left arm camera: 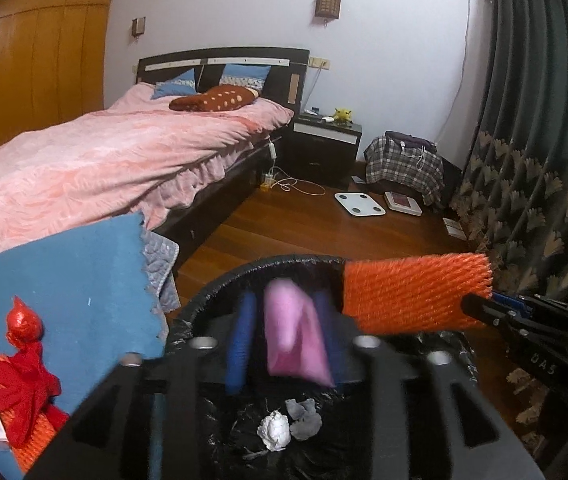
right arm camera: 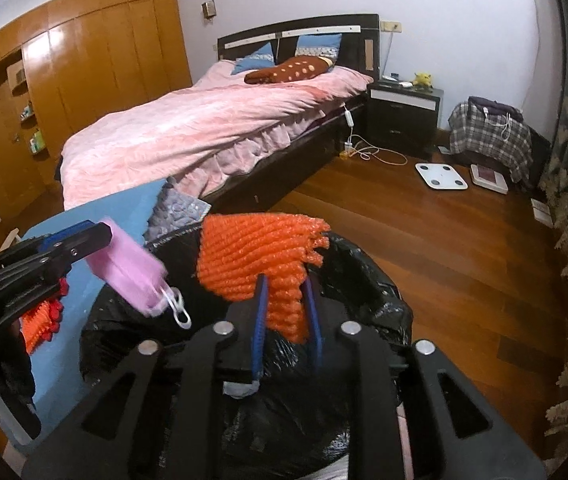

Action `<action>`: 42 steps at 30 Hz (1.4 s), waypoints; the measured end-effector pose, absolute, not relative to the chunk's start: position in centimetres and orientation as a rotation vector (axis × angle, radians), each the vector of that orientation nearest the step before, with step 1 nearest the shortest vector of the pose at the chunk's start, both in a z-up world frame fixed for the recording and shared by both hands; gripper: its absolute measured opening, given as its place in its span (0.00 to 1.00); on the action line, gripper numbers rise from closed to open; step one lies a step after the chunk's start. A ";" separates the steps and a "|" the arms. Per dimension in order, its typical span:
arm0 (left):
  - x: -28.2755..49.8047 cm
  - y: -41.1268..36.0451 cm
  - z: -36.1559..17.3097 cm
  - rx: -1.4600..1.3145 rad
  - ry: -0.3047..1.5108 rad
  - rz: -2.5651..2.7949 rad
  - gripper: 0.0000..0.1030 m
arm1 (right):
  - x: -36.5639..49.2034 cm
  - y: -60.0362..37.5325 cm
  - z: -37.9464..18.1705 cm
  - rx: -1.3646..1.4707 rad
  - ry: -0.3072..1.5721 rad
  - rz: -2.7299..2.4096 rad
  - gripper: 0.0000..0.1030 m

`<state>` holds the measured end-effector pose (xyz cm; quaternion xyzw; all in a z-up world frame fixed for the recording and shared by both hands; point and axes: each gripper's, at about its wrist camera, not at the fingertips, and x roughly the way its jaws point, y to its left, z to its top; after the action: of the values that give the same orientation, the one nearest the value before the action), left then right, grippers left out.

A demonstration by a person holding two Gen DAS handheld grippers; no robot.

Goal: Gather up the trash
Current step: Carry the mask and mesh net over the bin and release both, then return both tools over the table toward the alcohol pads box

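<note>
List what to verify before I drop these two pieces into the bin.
1. Pink mask above the bin: ok.
2. Left gripper let go of the mask: ok, a gap shows beside one pad.
3. Right gripper grips the orange foam net: ok, both pads touch it.
4. Net wholly above the opening: not ok, its far end overhangs the rim.
5. Room in the bin: ok, only a white paper ball and a grey wad at the bottom.
6. All trash gathered: not ok, red mesh lies on the blue surface.
</note>
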<state>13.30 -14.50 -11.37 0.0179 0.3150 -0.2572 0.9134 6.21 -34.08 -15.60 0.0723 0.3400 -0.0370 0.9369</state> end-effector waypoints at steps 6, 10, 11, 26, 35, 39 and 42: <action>13.1 -13.5 -11.3 0.036 0.643 -0.499 0.63 | 6.1 -34.1 -15.4 0.143 0.686 -0.092 0.58; 12.6 -11.6 -10.3 0.044 0.603 -0.439 0.80 | 5.7 -33.6 -14.6 0.134 0.640 -0.098 0.88; 12.4 -11.1 -10.1 0.045 0.596 -0.432 0.83 | 5.5 -33.3 -14.3 0.135 0.627 -0.087 0.89; 8.8 -0.5 -7.8 0.018 0.540 -0.213 0.94 | 7.4 -25.2 -11.6 0.117 0.585 0.102 0.94; 7.3 6.5 -8.6 -0.004 0.547 -0.058 0.94 | 9.4 -18.3 -12.0 0.084 0.601 0.230 0.94; 6.9 9.4 -9.4 0.000 0.556 0.016 0.94 | 10.2 -15.9 -12.3 0.069 0.607 0.273 0.94; 6.9 11.1 -9.9 -0.008 0.565 0.058 0.93 | 10.8 -14.2 -12.7 0.058 0.613 0.300 0.94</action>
<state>6.87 11.09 -9.90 -0.0038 0.2788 0.0285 0.9599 10.80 -14.24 -12.70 0.0286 0.3006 0.1469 0.9419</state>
